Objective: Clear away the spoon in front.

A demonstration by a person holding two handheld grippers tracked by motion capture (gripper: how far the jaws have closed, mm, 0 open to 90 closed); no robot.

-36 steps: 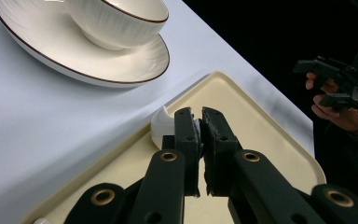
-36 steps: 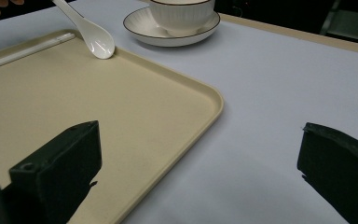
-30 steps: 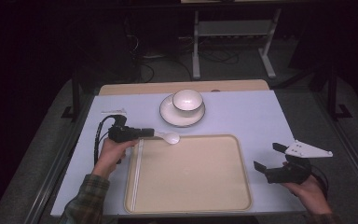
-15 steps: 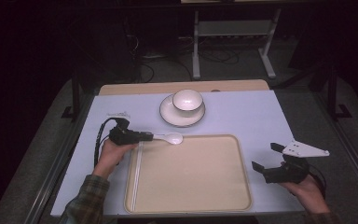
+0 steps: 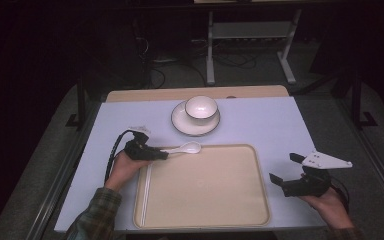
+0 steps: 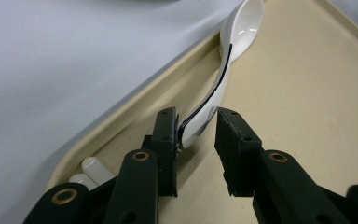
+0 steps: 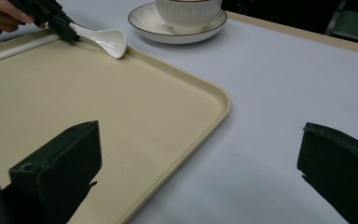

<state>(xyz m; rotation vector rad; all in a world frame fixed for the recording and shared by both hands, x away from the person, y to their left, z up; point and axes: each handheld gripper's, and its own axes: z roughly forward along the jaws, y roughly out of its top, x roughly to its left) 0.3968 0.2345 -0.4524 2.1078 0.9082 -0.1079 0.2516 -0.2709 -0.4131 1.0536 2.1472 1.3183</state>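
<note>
From above the left gripper [image 5: 161,155] seems clamped on the spoon [image 5: 182,148], yet its own view shows jaws slightly apart, the handle touching one pad only, bowl ahead on the tray [image 6: 307,93] rim; the right gripper [image 5: 286,170] gapes wide.

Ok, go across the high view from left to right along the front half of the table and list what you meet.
Left hand-held gripper → white spoon → beige tray → right hand-held gripper. The spoon's bowl rests on the tray's far rim, and its handle sits between the left jaws. The right jaws stand wide apart with nothing between them.
</note>
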